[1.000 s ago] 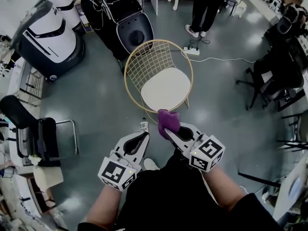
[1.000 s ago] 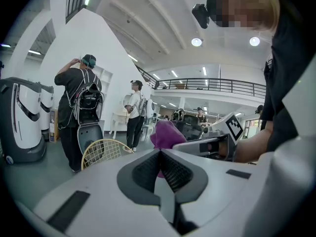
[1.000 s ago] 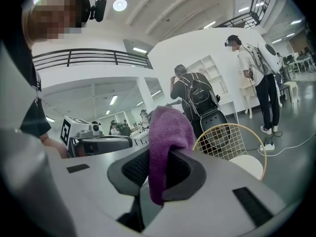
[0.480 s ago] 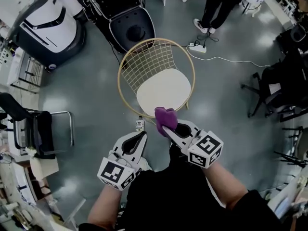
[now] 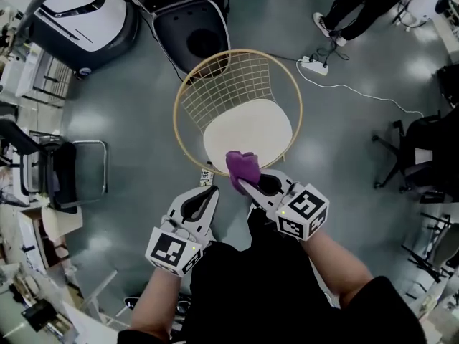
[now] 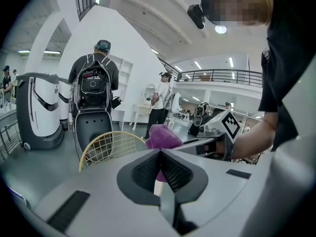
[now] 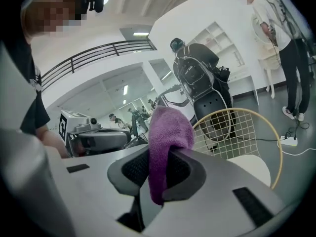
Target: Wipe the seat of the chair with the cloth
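A round chair with a gold wire back and a white seat (image 5: 247,133) stands on the grey floor straight ahead; the seat (image 7: 249,168) also shows in the right gripper view. A purple cloth (image 5: 242,166) is bunched in my right gripper (image 5: 242,181), which is shut on it and hovers at the seat's near edge. The cloth (image 7: 167,135) hangs folded between the jaws. My left gripper (image 5: 211,190) is shut with nothing in it, beside the right one, just left of the chair's front rim. The cloth (image 6: 163,136) shows past its tips.
A small bottle (image 5: 206,176) stands on the floor by the chair's front left. A black pod-like seat (image 5: 192,38) sits behind the chair. A power strip and white cable (image 5: 315,66) lie at the right. A person (image 5: 355,2) stands at far right; office chairs (image 5: 64,174) flank both sides.
I have walked closer to the chair, which now looks larger and nearer. Both grippers moved forward with me; the cloth now overlaps the seat's near edge.
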Demonstrator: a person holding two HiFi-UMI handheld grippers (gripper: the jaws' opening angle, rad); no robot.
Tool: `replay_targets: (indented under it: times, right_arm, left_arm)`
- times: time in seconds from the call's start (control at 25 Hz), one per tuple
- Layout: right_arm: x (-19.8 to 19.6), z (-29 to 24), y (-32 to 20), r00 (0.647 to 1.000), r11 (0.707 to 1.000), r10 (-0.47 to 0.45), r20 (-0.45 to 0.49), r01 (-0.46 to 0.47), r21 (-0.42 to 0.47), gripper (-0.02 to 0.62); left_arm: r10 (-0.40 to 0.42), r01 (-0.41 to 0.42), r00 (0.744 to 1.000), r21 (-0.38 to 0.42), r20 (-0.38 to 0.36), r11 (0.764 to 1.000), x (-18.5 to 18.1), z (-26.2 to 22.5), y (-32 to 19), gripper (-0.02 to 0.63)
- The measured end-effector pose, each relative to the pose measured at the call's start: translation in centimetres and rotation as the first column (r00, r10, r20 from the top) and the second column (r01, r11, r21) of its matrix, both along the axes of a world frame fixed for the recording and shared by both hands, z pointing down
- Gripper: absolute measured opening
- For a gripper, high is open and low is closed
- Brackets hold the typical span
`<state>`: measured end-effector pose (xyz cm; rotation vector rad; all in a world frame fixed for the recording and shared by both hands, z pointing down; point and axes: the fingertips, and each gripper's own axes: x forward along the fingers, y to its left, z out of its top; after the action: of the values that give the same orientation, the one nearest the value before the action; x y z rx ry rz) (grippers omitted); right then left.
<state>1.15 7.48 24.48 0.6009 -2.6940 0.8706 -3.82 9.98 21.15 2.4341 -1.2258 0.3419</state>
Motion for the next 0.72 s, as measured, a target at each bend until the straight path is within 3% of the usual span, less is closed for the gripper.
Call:
replay_targets:
  times: [0.44,0.72]
  right_arm:
    - [0.4,5.7,-2.7,0.987,0.981,-0.163,-0.002,0.162,-0.102,0.066]
    - [0.1,11.0,-3.3,0.987,0.975,-0.157,-0.038,0.149,-0.163,0.067]
  left_arm:
    - [-0.1,0.106,0.992,-0.089,0.072,0.99,1.9,4.4,-2.9,0.011]
    - [-0.088,0.096,0.994,-0.144,0.06,0.985,1.9,8.5,-3.3,0.011]
